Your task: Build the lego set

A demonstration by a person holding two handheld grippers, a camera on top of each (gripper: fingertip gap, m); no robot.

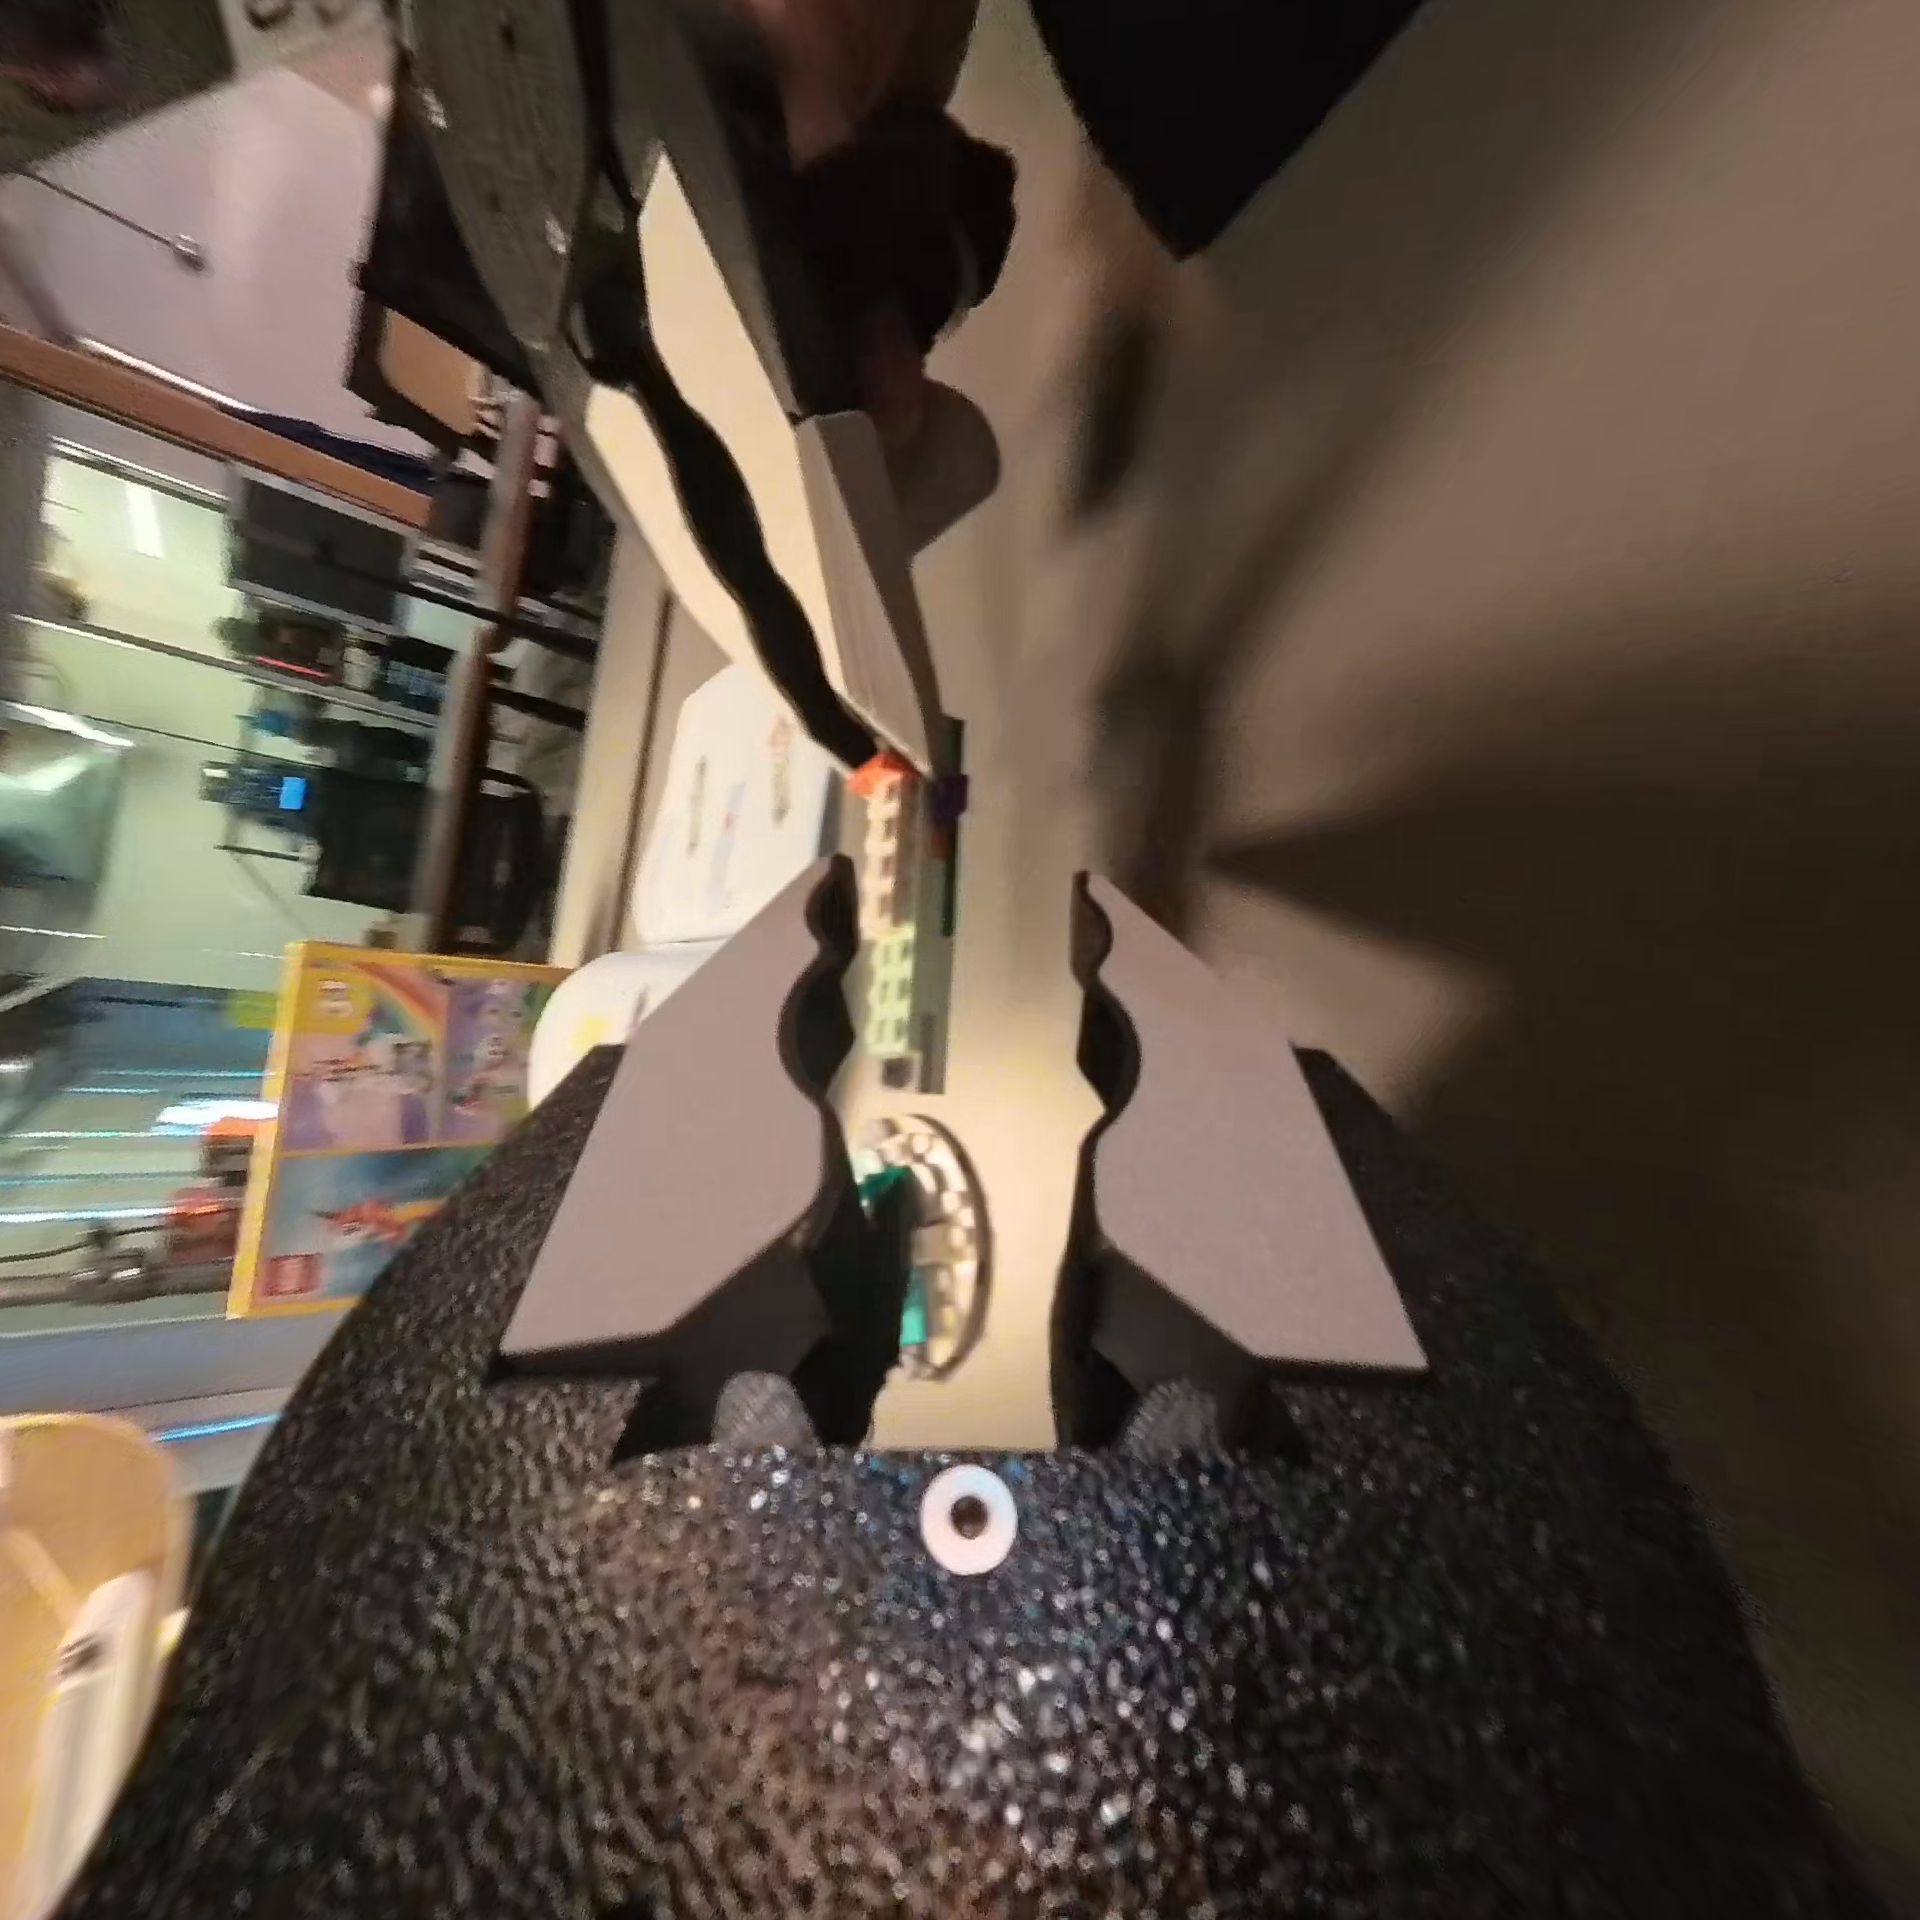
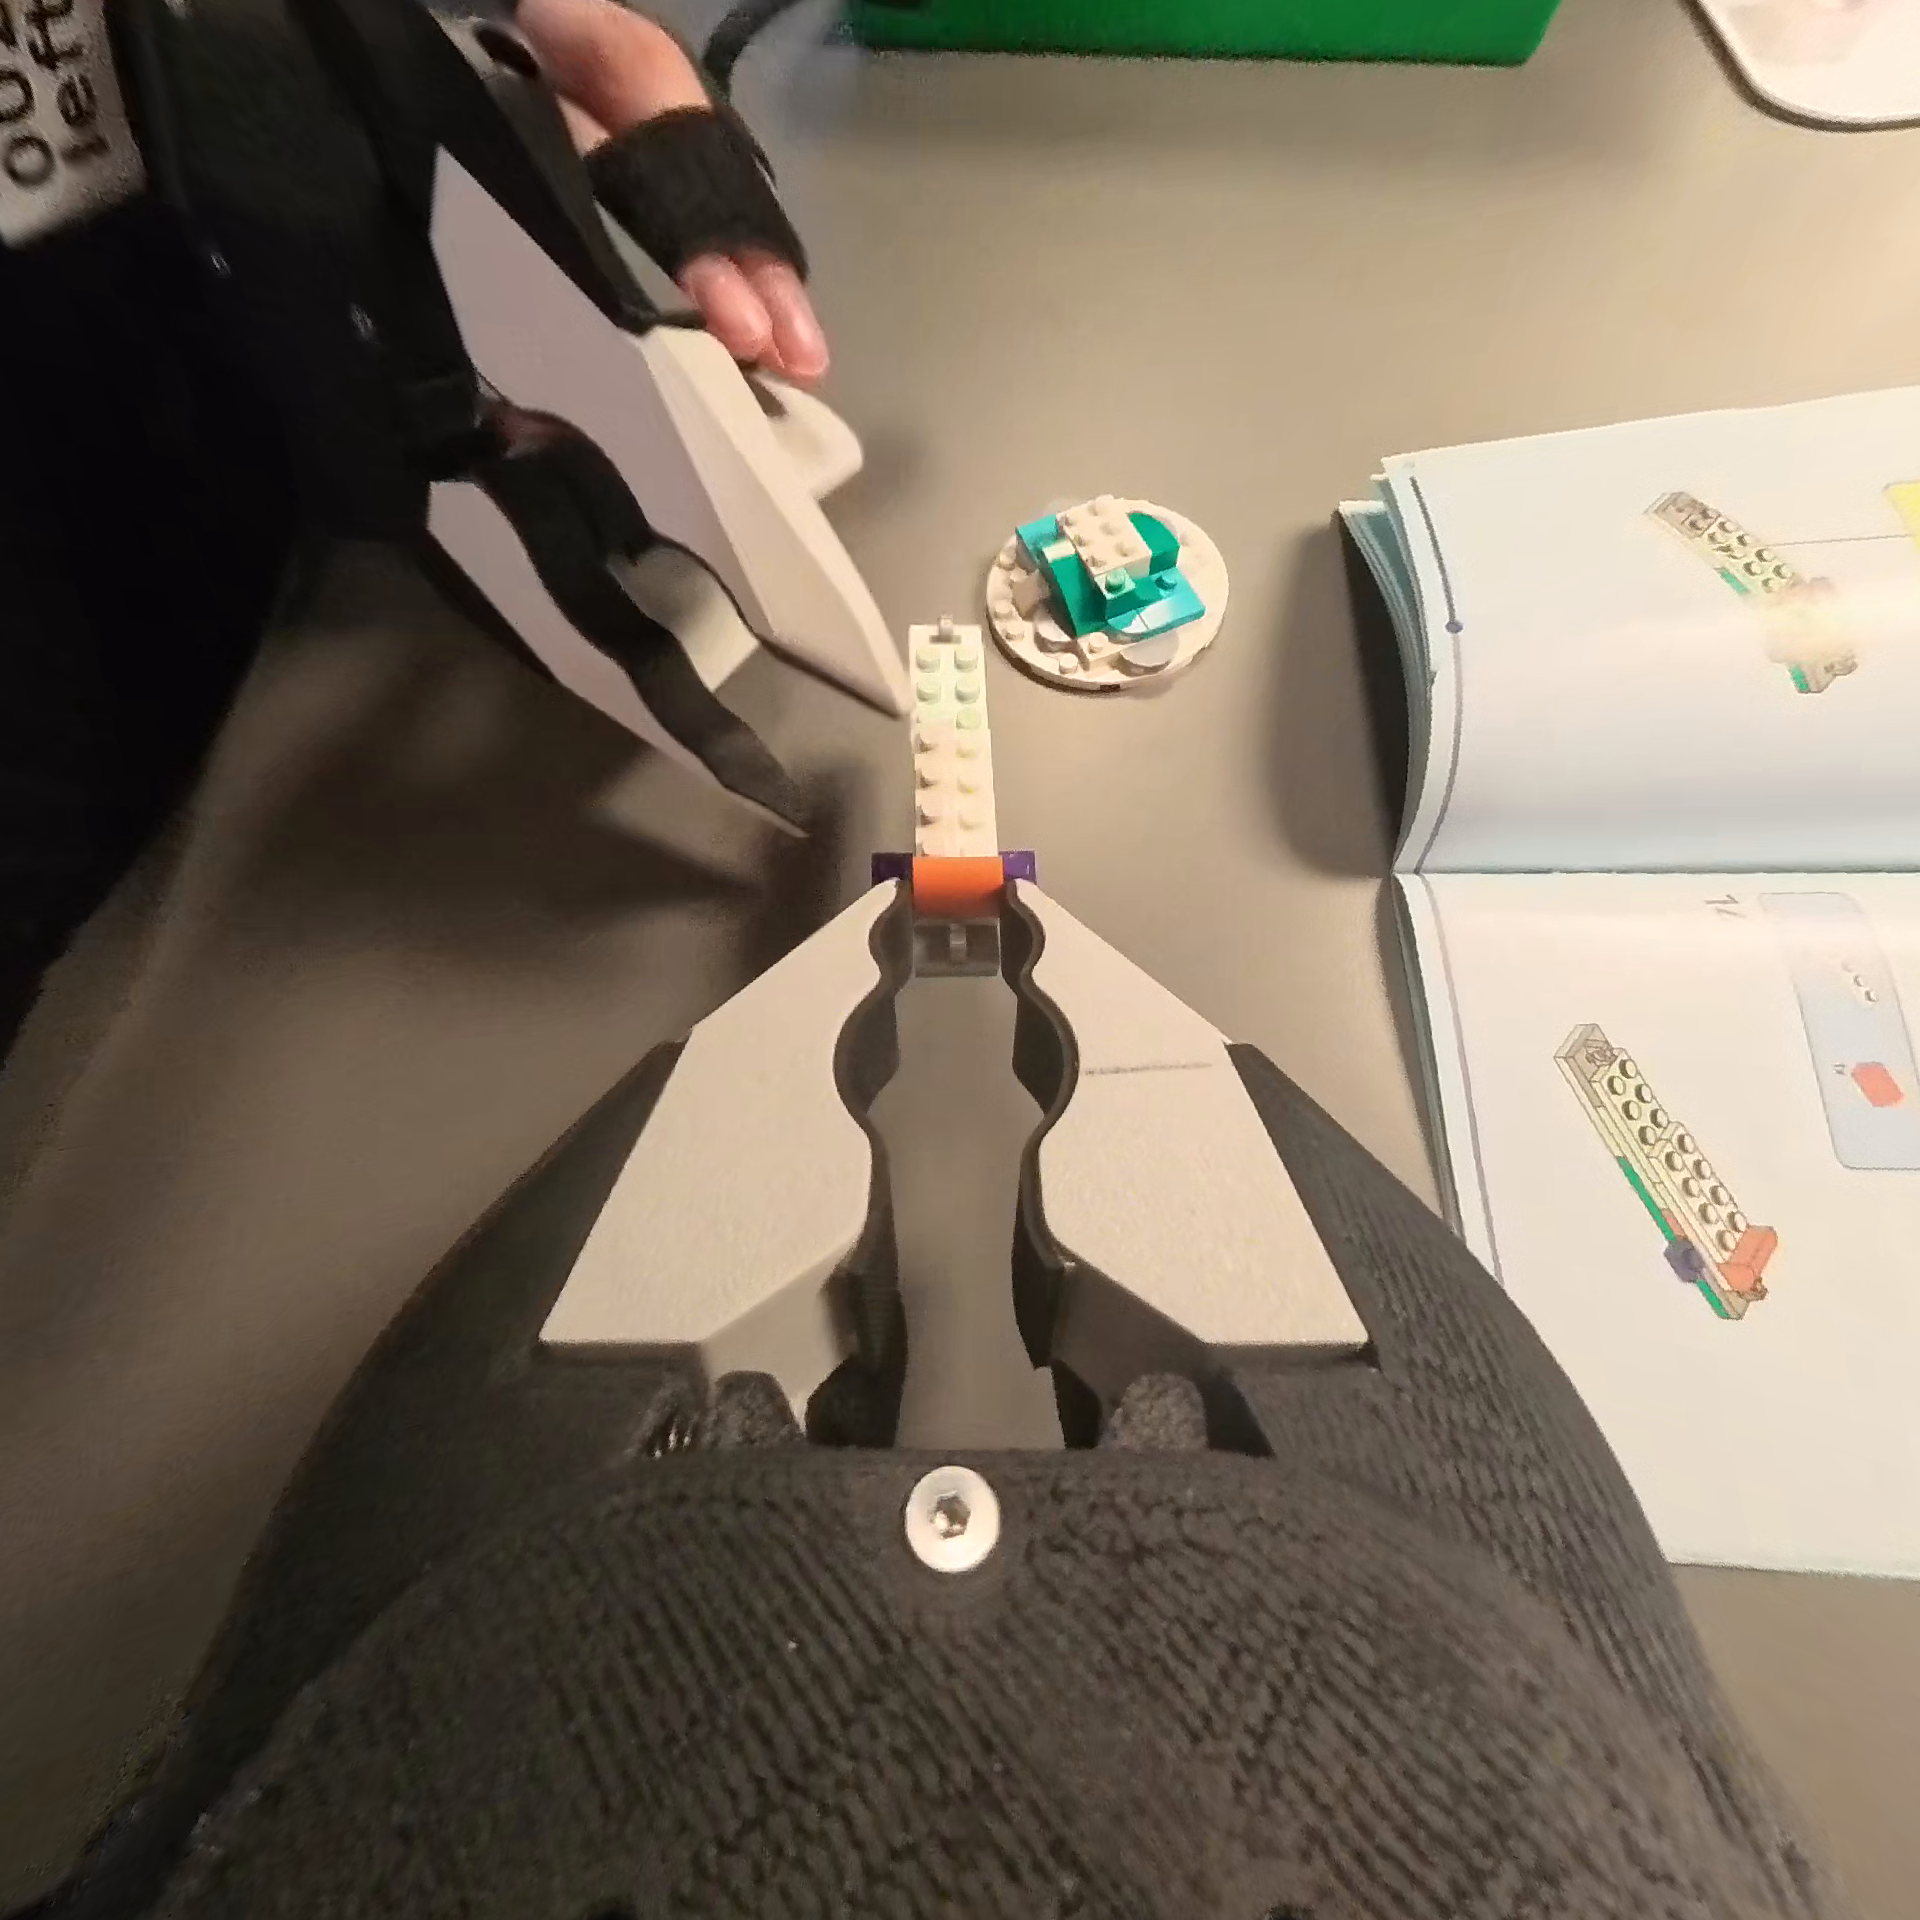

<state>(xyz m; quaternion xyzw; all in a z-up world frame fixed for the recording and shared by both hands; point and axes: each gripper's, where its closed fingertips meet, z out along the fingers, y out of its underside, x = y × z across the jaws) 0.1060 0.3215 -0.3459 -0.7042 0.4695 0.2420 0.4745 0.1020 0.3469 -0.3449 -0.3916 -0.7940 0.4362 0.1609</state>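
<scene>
A long white and pale-green Lego strip [image 2: 951, 727] lies on the grey table, with an orange brick [image 2: 956, 883] and purple pieces at its near end. My right gripper [image 2: 953, 902] is shut on that near end. My left gripper [image 2: 852, 771] is open at the strip's left side, one fingertip against its far half. In the left wrist view, which is blurred and rolled sideways, my left gripper [image 1: 958, 883] is open with the strip [image 1: 904, 935] by its left finger. The right gripper [image 1: 904, 764] holds the orange end there. A round white plate with a teal build [image 2: 1107, 592] lies just beyond the strip.
An open instruction booklet [image 2: 1662, 935] lies at the right. A green box [image 2: 1195, 26] and a white tray [image 2: 1829, 62] stand at the table's far edge. A yellow Lego box [image 1: 384, 1122] stands off to one side. A gloved hand [image 2: 727, 260] holds the left gripper. Left and right tips are no more than a few centimetres apart.
</scene>
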